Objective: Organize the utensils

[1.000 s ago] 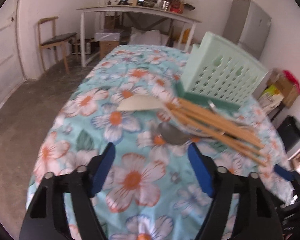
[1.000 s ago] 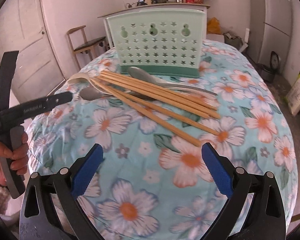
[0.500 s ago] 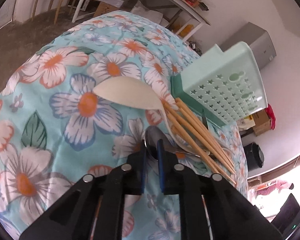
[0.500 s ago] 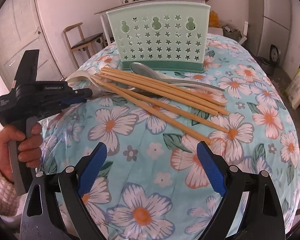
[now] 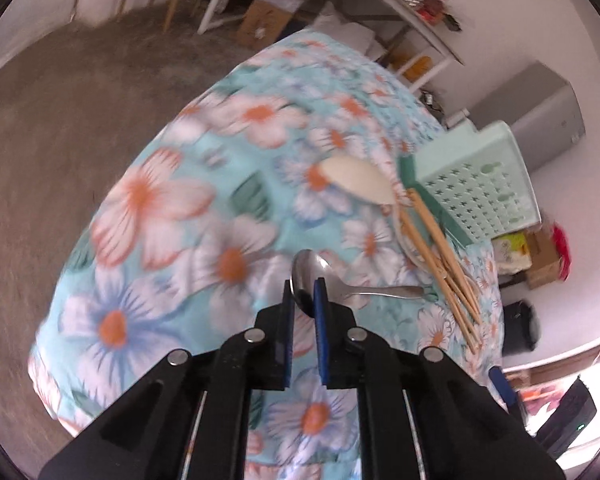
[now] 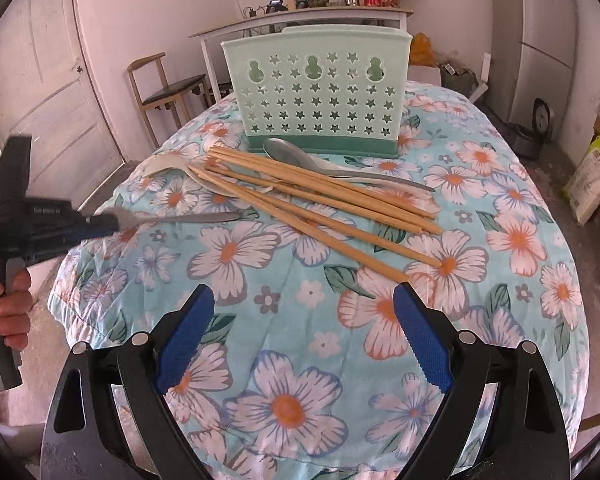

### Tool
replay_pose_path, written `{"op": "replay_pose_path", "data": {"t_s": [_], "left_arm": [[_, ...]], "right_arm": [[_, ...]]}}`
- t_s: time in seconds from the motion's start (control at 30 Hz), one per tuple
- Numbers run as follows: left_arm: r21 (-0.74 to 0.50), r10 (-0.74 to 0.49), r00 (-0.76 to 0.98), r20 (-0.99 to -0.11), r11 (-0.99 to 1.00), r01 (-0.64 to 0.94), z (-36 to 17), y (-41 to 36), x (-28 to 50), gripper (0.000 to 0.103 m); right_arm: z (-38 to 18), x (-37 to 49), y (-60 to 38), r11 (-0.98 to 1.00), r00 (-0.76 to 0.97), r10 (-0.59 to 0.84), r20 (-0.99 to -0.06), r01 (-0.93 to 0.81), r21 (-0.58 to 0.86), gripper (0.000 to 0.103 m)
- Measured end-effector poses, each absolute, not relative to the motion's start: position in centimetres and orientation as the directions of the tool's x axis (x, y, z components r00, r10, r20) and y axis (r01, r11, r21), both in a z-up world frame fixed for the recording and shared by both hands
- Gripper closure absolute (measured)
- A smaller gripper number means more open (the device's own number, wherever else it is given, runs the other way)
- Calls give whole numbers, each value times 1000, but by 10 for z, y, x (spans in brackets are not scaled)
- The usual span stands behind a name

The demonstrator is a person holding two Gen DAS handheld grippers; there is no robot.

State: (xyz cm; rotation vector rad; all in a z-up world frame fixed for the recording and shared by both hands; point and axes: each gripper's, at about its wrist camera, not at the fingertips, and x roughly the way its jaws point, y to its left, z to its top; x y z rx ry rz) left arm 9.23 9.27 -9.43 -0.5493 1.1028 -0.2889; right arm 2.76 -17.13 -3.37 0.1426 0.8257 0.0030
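My left gripper is shut on the bowl of a metal spoon, whose handle points right toward the chopsticks; in the right wrist view that spoon sticks out of the left gripper at the table's left edge. Several wooden chopsticks lie in a loose pile before the mint-green utensil holder, over a white spoon and a second metal spoon. My right gripper stands open above the near tablecloth, with nothing between its fingers.
A floral cloth covers the round table. A wooden chair and a cluttered white shelf table stand behind it, and a grey fridge at the right. Bags and boxes sit on the floor to the right.
My left gripper closed on the metal spoon's bowl, rolled, and drew the spoon out from under the chopsticks toward the table's left edge. My right gripper barely moved.
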Motion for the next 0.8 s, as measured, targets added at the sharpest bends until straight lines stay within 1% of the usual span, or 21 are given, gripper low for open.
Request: {"op": "replay_pose_path", "data": {"t_s": [0.07, 0.2, 0.27, 0.37, 0.47, 0.63, 0.73, 0.8], "left_arm": [[-599, -516, 424, -744, 796, -83, -101, 99, 92, 94], [-605, -518, 433, -738, 792, -82, -105, 97, 93, 93], [-591, -507, 442, -740, 803, -69, -106, 93, 94, 93], [-565, -490, 462, -739, 824, -30, -104, 90, 95, 93], [-554, -492, 466, -736, 833, 5, -103, 89, 97, 93], [-539, -492, 475, -730, 841, 42, -101, 95, 96, 93], [-539, -502, 476, -723, 840, 68, -102, 97, 94, 93], [-541, -508, 479, -716, 838, 80, -103, 97, 94, 93]], "right_arm": [[-32, 27, -171, 991, 680, 58, -731, 52, 127, 17], [-26, 24, -168, 995, 695, 27, -719, 51, 87, 21], [-23, 24, -166, 998, 703, 0, -711, 47, 46, 26], [-15, 32, -160, 1000, 720, -6, -694, 8, 0, 34], [2, 47, -143, 994, 767, 1, -642, -69, -81, 37], [20, 79, -105, 950, 833, 52, -550, -212, -231, 39], [19, 106, -76, 884, 827, 115, -550, -338, -323, 40], [12, 121, -60, 836, 809, 130, -574, -401, -376, 49]]}}
